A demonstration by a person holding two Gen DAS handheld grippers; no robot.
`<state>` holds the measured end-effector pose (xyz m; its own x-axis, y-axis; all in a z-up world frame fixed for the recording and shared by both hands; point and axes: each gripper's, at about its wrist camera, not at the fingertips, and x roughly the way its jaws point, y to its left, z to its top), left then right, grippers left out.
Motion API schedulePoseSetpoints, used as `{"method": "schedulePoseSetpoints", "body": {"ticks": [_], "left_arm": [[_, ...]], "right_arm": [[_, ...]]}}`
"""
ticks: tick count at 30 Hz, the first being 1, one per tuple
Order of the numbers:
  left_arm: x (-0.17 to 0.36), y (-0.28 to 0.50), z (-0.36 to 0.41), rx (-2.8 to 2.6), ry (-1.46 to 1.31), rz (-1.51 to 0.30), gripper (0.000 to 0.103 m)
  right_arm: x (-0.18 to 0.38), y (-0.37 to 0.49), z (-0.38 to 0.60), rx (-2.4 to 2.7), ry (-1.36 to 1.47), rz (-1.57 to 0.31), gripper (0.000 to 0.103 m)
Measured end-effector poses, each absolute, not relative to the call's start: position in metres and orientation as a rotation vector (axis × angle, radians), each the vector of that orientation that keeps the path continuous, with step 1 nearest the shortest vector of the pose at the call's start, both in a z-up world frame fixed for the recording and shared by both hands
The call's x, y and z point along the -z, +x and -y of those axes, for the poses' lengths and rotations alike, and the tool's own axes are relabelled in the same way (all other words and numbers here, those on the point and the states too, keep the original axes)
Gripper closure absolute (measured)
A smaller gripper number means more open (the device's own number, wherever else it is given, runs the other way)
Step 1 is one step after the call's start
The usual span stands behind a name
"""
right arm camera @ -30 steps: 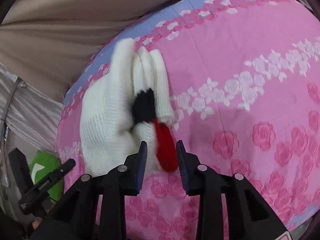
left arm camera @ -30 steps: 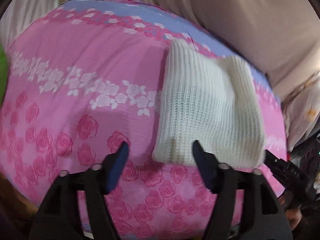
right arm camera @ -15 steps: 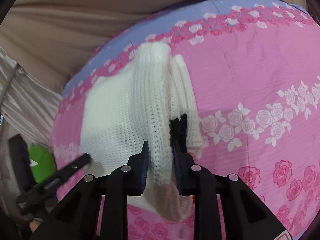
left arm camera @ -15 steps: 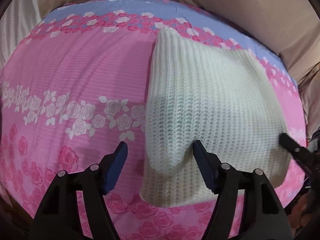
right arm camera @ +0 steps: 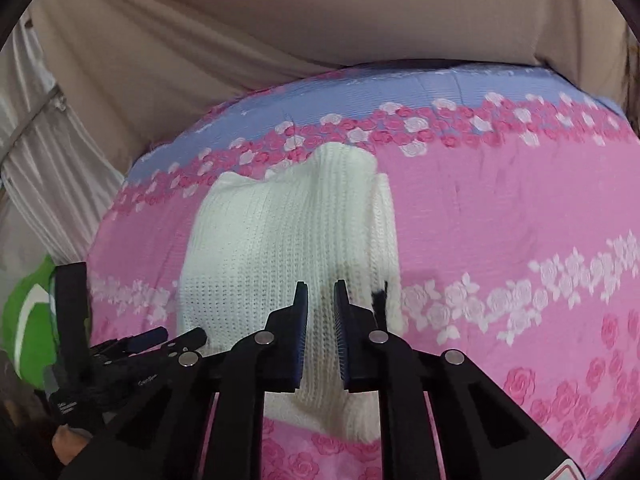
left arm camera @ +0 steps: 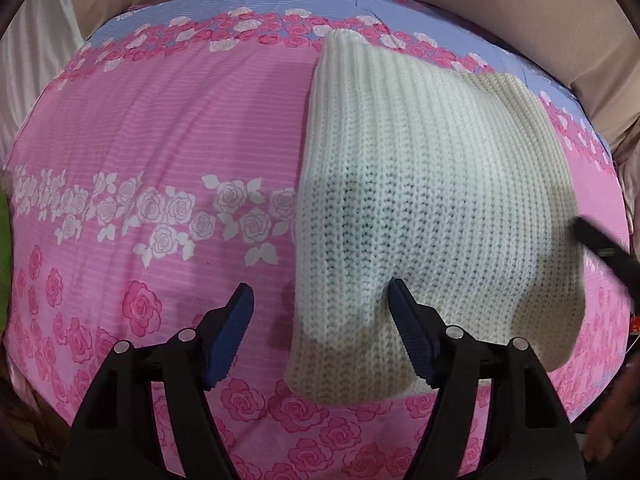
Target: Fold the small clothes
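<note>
White knitted garment (left arm camera: 420,216): being displayed folded at centre right of the left wrist frame, on a pink rose-print sheet (left arm camera: 160,140). Left gripper (left arm camera: 320,304): being held wide open, nothing gripped, its right finger touching the knit's lower edge. Right gripper (right arm camera: 320,300): being kept nearly closed on a raised fold of the knit at lower centre. A black trim piece (right arm camera: 380,294) is being shown just right of that fold.
</note>
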<state>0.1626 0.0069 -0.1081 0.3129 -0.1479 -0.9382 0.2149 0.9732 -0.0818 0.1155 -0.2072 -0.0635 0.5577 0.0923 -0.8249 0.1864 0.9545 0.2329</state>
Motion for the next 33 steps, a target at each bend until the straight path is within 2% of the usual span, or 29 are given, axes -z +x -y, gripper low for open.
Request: {"method": "schedulePoseSetpoints", "body": {"ticks": [1,2,7,9,11,13,19,22,24,27,33], "left_arm": [[0.108,0.163,-0.006,0.238,0.066,-1.232,0.035],[0.108,0.163,-0.006,0.24,0.066,-1.237,0.035],[0.096,0.155,-0.006,0.244,0.077,-1.21,0.035],[0.095,0.151,-0.002,0.248,0.083,-1.21,0.035],[0.094,0.148,0.003,0.249,0.108,-1.198,0.036],[0.092,0.145,0.007,0.25,0.125,-1.19,0.035],[0.083,0.134,0.011,0.266,0.13,-1.174,0.035],[0.085,0.128,0.012,0.264,0.141,-1.173,0.035],[0.086,0.124,0.01,0.257,0.144,-1.181,0.035],[0.084,0.115,0.005,0.241,0.159,-1.16,0.035],[0.079,0.102,-0.003,0.207,0.19,-1.109,0.025]], "right_arm": [[0.086,0.128,0.205,0.081,0.265,-1.056,0.092],[0.107,0.137,0.207,0.098,0.245,-1.104,0.098],[0.06,0.113,0.206,0.097,0.29,-0.987,0.098],[0.061,0.105,0.201,0.132,0.242,-1.001,0.098],[0.094,0.102,0.201,0.155,0.261,-1.109,0.098],[0.102,0.099,0.198,0.164,0.233,-1.092,0.098],[0.059,0.071,0.195,0.129,0.317,-1.004,0.095],[0.097,0.068,0.188,0.148,0.275,-1.114,0.095],[0.125,0.069,0.19,0.156,0.271,-1.159,0.099],[0.105,0.058,0.192,0.143,0.348,-1.126,0.098],[0.07,0.029,0.186,0.198,0.363,-1.051,0.089]]}}
